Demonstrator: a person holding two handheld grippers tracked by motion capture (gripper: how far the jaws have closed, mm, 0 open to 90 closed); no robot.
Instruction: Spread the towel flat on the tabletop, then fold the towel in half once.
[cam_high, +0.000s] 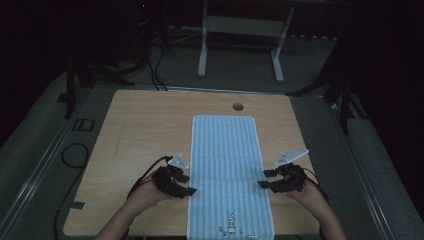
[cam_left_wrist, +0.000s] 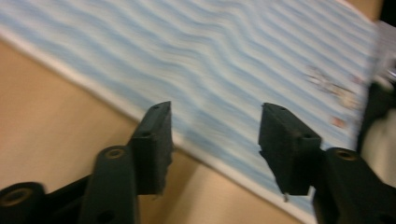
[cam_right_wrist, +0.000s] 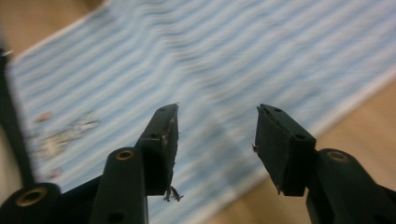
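- Item under work: a blue-and-white striped towel (cam_high: 227, 170) lying flat and lengthwise on the tabletop (cam_high: 145, 130), its small printed motif at the end nearest the person.
- Left gripper (cam_high: 186, 184): positioned at the towel's left long edge, jaws released with a clear gap and nothing between them. In the left gripper view the towel (cam_left_wrist: 224, 60) runs directly ahead of the gripper (cam_left_wrist: 215, 140), its white hem crossing below the jaw gap.
- Right gripper (cam_high: 265, 179): positioned at the towel's right long edge, level with the left one, jaws likewise released and empty. In the right gripper view the towel (cam_right_wrist: 187, 60) lies ahead of and beneath the gripper (cam_right_wrist: 217, 140), with bare tabletop showing past the hem.
- Contact: whether either gripper touches the cloth cannot be confirmed; both views are motion-blurred.
- Step in hand, as judged: approach to a two-sided pinch of the long edges, in preparation for a fold or lift.
- Next move, as judged: each gripper needs one jaw under the hem and one above, then a matched closing on both sides.
- Risk noted: the hem lies flat, so a jaw may slide over it and bunch the cloth.
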